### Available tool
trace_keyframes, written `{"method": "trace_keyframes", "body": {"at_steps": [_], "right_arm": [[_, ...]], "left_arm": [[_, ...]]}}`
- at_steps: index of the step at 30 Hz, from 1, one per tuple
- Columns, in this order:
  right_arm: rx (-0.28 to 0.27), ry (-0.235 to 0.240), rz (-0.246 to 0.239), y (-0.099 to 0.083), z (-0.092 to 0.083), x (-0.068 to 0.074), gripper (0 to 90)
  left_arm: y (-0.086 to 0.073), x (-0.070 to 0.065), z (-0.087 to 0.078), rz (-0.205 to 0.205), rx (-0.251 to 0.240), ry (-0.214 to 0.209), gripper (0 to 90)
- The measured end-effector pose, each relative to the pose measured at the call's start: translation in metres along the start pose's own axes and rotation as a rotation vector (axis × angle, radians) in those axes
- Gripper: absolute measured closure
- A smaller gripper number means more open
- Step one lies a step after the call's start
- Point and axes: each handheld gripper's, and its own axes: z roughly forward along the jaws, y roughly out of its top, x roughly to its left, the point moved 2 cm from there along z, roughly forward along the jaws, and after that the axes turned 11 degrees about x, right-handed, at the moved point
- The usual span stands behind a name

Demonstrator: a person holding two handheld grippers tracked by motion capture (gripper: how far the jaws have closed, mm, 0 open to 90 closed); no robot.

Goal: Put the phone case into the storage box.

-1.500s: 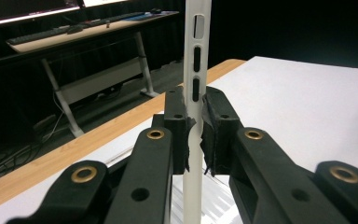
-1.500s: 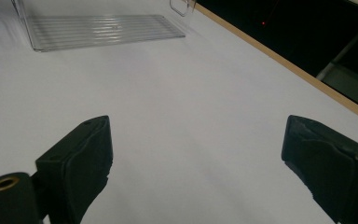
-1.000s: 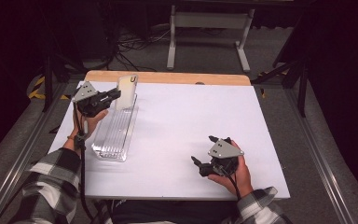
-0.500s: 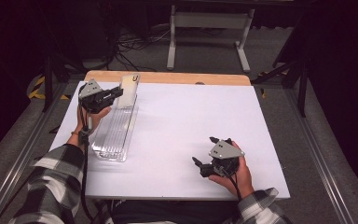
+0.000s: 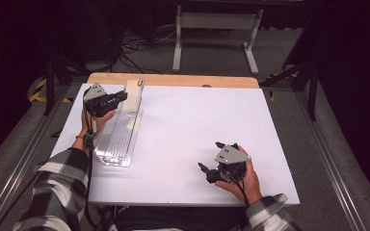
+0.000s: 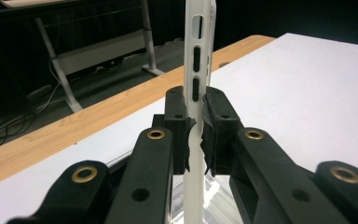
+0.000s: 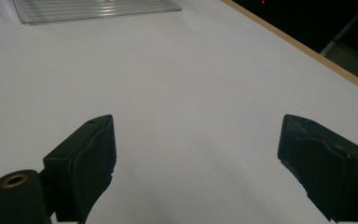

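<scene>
A white phone case (image 5: 134, 93) is held over the far end of a clear ribbed plastic tray (image 5: 117, 139) at the table's left. My left gripper (image 5: 120, 97) is shut on it. In the left gripper view the phone case (image 6: 197, 51) stands edge-on and upright between the pads, its side slots showing, and the left gripper (image 6: 196, 128) clamps its lower part above the tray (image 6: 221, 205). Near the front right of the table my right gripper (image 5: 210, 156) rests open in the person's hand. The right gripper (image 7: 196, 154) has bare white table between its jaws.
The white table top (image 5: 197, 115) has a wooden strip (image 5: 173, 80) along its far edge. The clear tray's end (image 7: 93, 9) lies far ahead in the right gripper view. A metal stand (image 5: 214, 29) and cables sit on the dark floor beyond.
My left gripper has shifted a little toward the far end of the tray and turned, with the phone case in it. The right gripper has barely moved.
</scene>
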Motion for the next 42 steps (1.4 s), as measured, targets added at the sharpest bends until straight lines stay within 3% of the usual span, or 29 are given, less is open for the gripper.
{"method": "trace_keyframes", "body": {"at_steps": [7,17,23,29,42], "right_arm": [[0.003,0.001,-0.003,0.0,0.001,0.001,11.8],[0.006,0.003,-0.011,0.0,0.001,0.002,11.8],[0.006,0.002,-0.017,0.0,0.001,0.003,11.8],[0.008,0.002,-0.02,0.0,0.001,0.003,11.8],[0.01,0.004,-0.022,0.001,0.001,0.004,11.9]], "left_arm": [[-0.005,0.004,0.002,-0.024,0.002,-0.006,81.6],[-0.009,0.008,0.004,-0.034,0.041,0.039,81.8],[-0.009,0.007,0.004,-0.028,0.061,0.096,82.0],[-0.01,0.009,0.004,-0.012,0.106,0.192,81.7],[-0.012,0.01,0.007,-0.007,0.157,0.279,79.8]]}}
